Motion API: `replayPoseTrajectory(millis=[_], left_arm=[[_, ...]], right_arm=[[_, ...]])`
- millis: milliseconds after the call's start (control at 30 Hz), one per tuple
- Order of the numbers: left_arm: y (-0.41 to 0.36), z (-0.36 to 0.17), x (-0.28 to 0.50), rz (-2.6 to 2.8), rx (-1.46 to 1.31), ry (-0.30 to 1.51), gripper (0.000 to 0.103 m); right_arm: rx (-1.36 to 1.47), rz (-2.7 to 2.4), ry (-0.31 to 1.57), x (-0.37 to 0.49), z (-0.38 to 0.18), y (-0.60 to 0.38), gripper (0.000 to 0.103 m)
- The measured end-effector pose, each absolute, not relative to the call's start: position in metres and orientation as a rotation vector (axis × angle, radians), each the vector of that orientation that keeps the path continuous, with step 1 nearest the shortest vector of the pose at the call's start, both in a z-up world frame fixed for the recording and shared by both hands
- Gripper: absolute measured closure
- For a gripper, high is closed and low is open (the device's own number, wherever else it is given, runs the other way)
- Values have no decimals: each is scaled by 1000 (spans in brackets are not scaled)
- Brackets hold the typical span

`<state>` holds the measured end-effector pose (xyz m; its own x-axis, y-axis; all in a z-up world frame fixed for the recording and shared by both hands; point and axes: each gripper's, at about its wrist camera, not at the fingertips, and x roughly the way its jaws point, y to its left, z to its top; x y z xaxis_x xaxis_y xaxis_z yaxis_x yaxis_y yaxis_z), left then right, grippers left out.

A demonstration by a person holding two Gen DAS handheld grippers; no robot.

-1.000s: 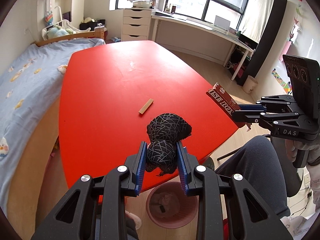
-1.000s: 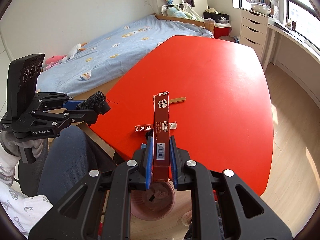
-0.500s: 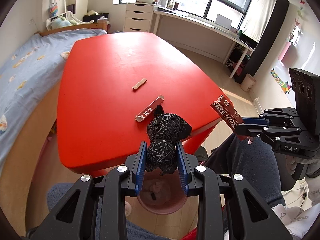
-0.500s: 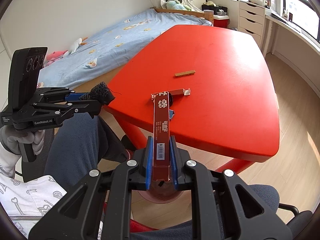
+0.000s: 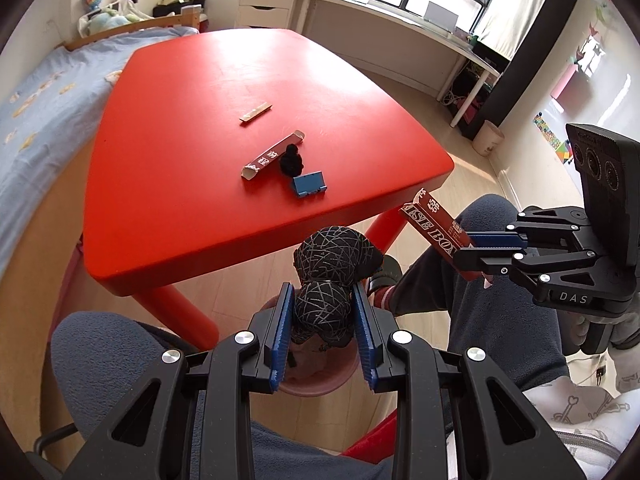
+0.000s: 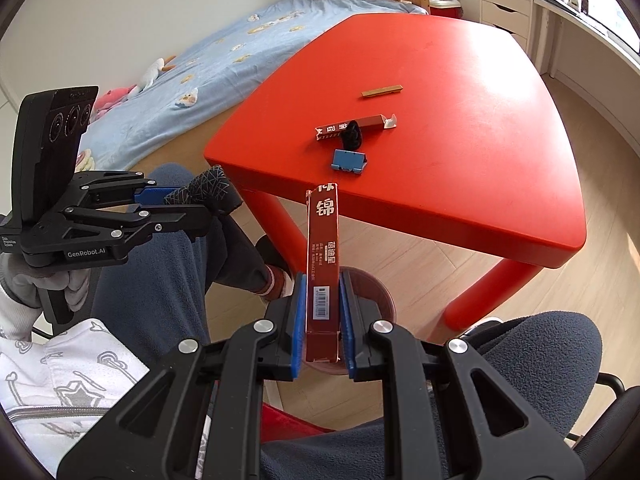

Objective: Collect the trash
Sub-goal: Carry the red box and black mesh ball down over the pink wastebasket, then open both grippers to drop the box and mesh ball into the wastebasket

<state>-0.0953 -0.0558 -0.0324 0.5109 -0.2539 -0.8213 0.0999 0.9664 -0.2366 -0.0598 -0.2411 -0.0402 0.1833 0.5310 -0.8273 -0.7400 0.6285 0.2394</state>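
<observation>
A red table [image 5: 192,128] is seen standing on a wooden floor [image 5: 248,280]. Four items are laid on its top: a tan strip [image 5: 256,112] farthest back, a long red carton [image 5: 273,155], a black lump [image 5: 291,162] touching it, and a small blue box [image 5: 309,184] just beside the lump. A pink bin [image 5: 320,376] is set on the floor.

Right gripper [image 6: 323,322] clamps red carton [image 6: 322,264] above pink bin [image 6: 382,294].
Left gripper [image 6: 188,200] grips black wad [image 6: 214,192] beside red table [image 6: 460,120].
</observation>
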Motion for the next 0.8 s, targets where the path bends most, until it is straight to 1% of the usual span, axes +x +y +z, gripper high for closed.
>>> replayPoseTrajectory(millis=[333,433,467,500,533,567,633,667,800], left_arm=[[-59,-32,-97,-231,-170,1021,74],[-59,-33,-96,-237,-169,1020,71],[-59,-34,-96,-233,-170,1022,63],[-58,-34,-96,-226,-170,1020,55],[-56,-34,-95,-214,-172,1014,33],[-55,-33,-96,-203,-175,1002,17],[-53,-31,-96,-195,-177,992,14],[-52,-32,-96,-182,-172,990,10],[-43,-35,-95,-148,-187,996,8]], right_arm=[[-218,934,1057,-59,-41,-242,88],[-215,944,1057,-59,-41,-243,87],[-214,943,1061,-58,-42,-242,75],[-217,935,1063,-57,-43,-243,61],[-220,923,1056,-57,-43,-243,27],[-219,910,1045,-57,-43,-245,13],[-212,901,1047,-56,-42,-246,12],[-213,889,1050,-54,-43,-247,8],[-199,861,1070,-50,-48,-250,5]])
